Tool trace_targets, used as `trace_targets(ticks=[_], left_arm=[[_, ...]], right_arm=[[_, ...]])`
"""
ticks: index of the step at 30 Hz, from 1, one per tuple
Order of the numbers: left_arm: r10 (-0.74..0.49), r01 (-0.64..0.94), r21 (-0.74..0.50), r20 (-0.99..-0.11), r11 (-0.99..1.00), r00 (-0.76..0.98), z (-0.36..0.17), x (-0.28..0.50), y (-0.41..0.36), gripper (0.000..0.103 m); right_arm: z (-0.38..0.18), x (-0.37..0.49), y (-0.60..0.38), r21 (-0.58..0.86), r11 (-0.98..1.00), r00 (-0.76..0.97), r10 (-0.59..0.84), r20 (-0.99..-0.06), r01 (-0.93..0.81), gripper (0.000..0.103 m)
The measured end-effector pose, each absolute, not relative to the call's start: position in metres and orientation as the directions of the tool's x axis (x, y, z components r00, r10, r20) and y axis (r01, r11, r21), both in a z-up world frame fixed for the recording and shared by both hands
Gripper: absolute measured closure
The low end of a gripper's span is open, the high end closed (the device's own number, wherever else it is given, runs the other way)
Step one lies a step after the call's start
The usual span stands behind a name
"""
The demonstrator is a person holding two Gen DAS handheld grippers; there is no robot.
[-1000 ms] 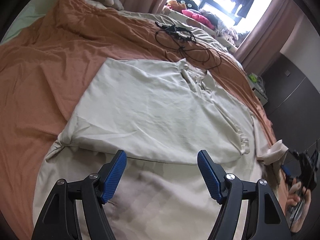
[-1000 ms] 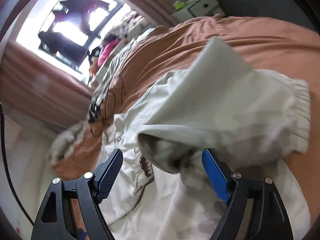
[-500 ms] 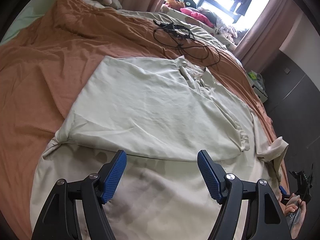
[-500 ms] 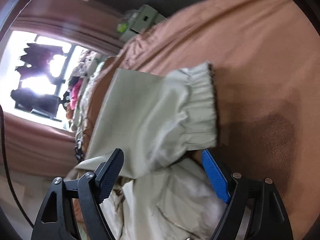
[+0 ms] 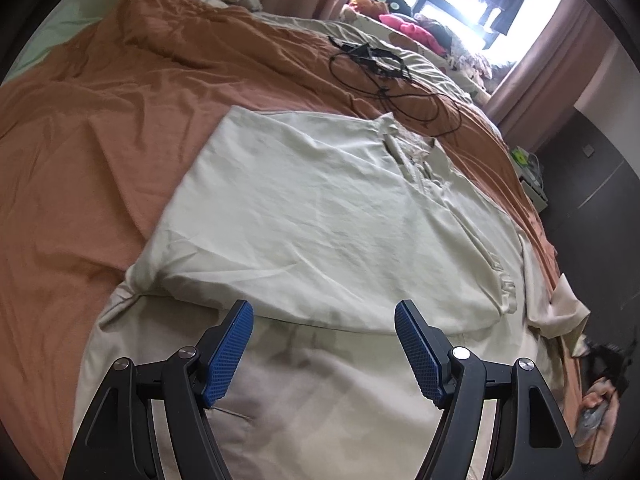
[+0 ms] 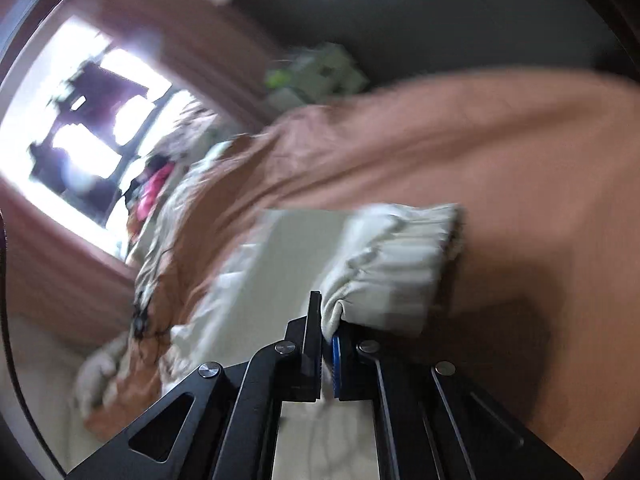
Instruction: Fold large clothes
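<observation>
Left wrist: left gripper (image 5: 324, 332) apart over cream garment (image 5: 320, 220) | orange bedspread (image 5: 100, 140) | right gripper (image 6: 326, 320) clamped on sleeve cuff (image 6: 400, 264)

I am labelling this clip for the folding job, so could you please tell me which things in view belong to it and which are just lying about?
Belonging to the job:
- large cream cloth garment, spread on the bed
- its gathered cream cuff, pinched in the shut right gripper
- open left gripper, empty

Just lying about:
- tangled black cable
- rust-orange bedspread
- pink cloth by the window
</observation>
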State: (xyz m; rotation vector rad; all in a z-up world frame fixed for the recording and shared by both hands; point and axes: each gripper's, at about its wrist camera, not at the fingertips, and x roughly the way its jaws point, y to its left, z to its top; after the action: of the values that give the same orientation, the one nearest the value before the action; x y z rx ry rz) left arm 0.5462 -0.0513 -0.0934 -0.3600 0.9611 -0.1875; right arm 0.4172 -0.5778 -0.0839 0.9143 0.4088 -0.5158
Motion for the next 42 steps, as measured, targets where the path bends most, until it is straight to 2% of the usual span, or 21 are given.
trace_targets(ticks=[8, 15, 23, 27, 29, 30, 32, 33, 34, 42], left_arm=[[-0.307, -0.025, -0.398, -0.744, 0.917, 0.593, -0.082, 0.545, -0.027, 0.028], [-0.293, -0.065, -0.42, -0.73, 0.905, 0.618, -0.076, 0.543, 0.003, 0.028], [-0.275, -0.116, -0.441, -0.721, 0.89, 0.636, -0.076, 0.539, 0.04, 0.028], [-0.265, -0.136, -0.446, -0.721, 0.885, 0.641, -0.077, 0.536, 0.056, 0.028], [-0.258, -0.145, -0.444, -0.723, 0.884, 0.641, -0.078, 0.535, 0.063, 0.028], [-0.255, -0.15, -0.443, -0.725, 0.884, 0.64, -0.079, 0.535, 0.066, 0.028], [-0.25, -0.16, -0.442, -0.731, 0.883, 0.635, -0.081, 0.535, 0.07, 0.028], [-0.249, -0.163, -0.441, -0.734, 0.883, 0.632, -0.082, 0.535, 0.072, 0.028], [-0.249, -0.164, -0.439, -0.736, 0.883, 0.63, -0.083, 0.536, 0.072, 0.028], [-0.26, -0.136, -0.427, -0.742, 0.894, 0.617, -0.084, 0.539, 0.055, 0.028]], right_arm=[[0.04, 0.486, -0.495, 0.485, 0.782, 0.887, -0.181, -0.425, 0.392, 0.099], [0.093, 0.542, -0.397, 0.351, 0.91, 0.917, -0.069, -0.392, 0.219, 0.099], [0.083, 0.575, -0.303, 0.265, 0.963, 0.905, 0.068, -0.419, 0.051, 0.099], [0.047, 0.592, -0.264, 0.237, 0.971, 0.864, 0.129, -0.486, -0.011, 0.099], [0.019, 0.603, -0.24, 0.197, 0.98, 0.823, 0.14, -0.55, -0.035, 0.098], [0.008, 0.605, -0.232, 0.181, 0.983, 0.805, 0.139, -0.577, -0.04, 0.096], [-0.019, 0.612, -0.218, 0.158, 0.987, 0.748, 0.136, -0.65, -0.043, 0.073], [-0.03, 0.61, -0.217, 0.167, 0.985, 0.723, 0.152, -0.673, -0.052, 0.053], [-0.038, 0.609, -0.215, 0.179, 0.982, 0.715, 0.164, -0.68, -0.056, 0.042], [-0.054, 0.574, -0.262, 0.213, 0.977, 0.719, 0.145, -0.679, 0.005, 0.041]])
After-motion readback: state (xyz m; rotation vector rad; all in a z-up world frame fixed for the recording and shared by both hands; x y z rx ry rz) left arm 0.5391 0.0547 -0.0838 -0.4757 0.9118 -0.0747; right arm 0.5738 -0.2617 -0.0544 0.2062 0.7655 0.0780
